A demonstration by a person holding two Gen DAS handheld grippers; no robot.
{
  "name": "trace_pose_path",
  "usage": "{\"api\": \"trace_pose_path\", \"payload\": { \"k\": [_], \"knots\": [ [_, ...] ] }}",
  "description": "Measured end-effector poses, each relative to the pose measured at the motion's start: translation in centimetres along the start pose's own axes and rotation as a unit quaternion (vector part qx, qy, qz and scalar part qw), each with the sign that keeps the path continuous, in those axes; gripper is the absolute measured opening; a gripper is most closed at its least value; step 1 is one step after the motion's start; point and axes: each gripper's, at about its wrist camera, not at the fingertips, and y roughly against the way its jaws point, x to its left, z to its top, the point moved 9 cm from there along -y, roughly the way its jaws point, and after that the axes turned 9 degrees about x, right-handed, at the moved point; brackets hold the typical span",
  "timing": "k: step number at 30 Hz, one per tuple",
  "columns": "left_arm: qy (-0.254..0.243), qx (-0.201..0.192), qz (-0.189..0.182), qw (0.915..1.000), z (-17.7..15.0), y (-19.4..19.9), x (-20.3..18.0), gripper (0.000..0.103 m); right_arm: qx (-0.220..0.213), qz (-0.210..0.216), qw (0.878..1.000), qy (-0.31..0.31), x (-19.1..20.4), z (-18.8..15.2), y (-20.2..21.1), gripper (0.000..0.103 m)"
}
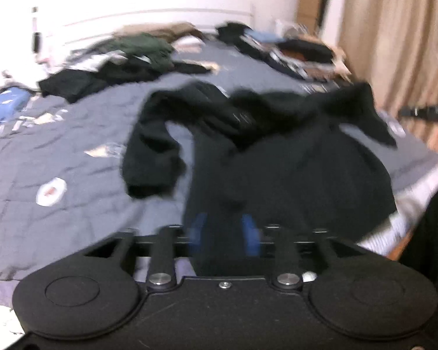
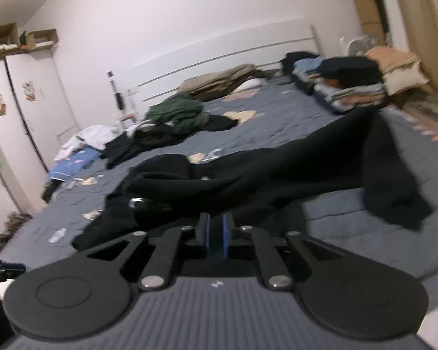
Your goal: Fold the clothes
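A black long-sleeved garment [image 1: 292,157] lies spread on the grey-blue quilt, one sleeve bent to the left, another reaching right. My left gripper [image 1: 224,234] is shut on its near hem, black cloth filling the gap between the blue pads. The same garment shows in the right wrist view [image 2: 262,175], draped and crumpled. My right gripper [image 2: 216,234] has its blue pads close together at the garment's near edge; whether cloth is between them I cannot tell.
The bed's quilt [image 1: 73,145] carries a heap of unfolded dark and green clothes [image 2: 178,113] at the back left. Folded stacks [image 2: 347,87] stand at the back right near the headboard. A curtain [image 1: 400,35] hangs right. A white wardrobe [image 2: 20,110] stands left.
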Motion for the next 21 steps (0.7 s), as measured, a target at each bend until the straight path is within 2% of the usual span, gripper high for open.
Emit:
{"api": "trace_pose_path", "payload": {
  "k": [3, 7, 12, 14, 19, 21],
  "knots": [
    [0.027, -0.02, 0.025, 0.9991, 1.6, -0.6, 2.6, 0.055, -0.007, 0.04, 0.999, -0.004, 2.6, 1.6, -3.0, 0.022],
    [0.079, -0.006, 0.05, 0.9956, 2.8, -4.5, 6.4, 0.058, -0.003, 0.077, 0.997, 0.004, 6.4, 3.7, -7.3, 0.033],
    [0.13, 0.018, 0.056, 0.9898, 3.3, -9.7, 9.9, 0.059, 0.014, 0.121, 0.992, 0.026, 10.2, 5.2, -12.2, 0.036],
    [0.144, 0.022, 0.06, 0.9875, 3.4, -11.2, 10.8, 0.066, 0.021, 0.126, 0.991, 0.036, 11.1, 5.5, -13.7, 0.037],
    [0.18, 0.03, 0.069, 0.9808, 3.7, -14.8, 13.2, 0.067, 0.021, 0.134, 0.99, 0.031, 11.6, 5.4, -16.3, 0.039],
    [0.2, 0.037, 0.049, 0.9779, 3.5, -16.1, 13.5, 0.067, 0.028, 0.137, 0.99, 0.025, 11.3, 4.9, -17.0, 0.039]
  ]
}}
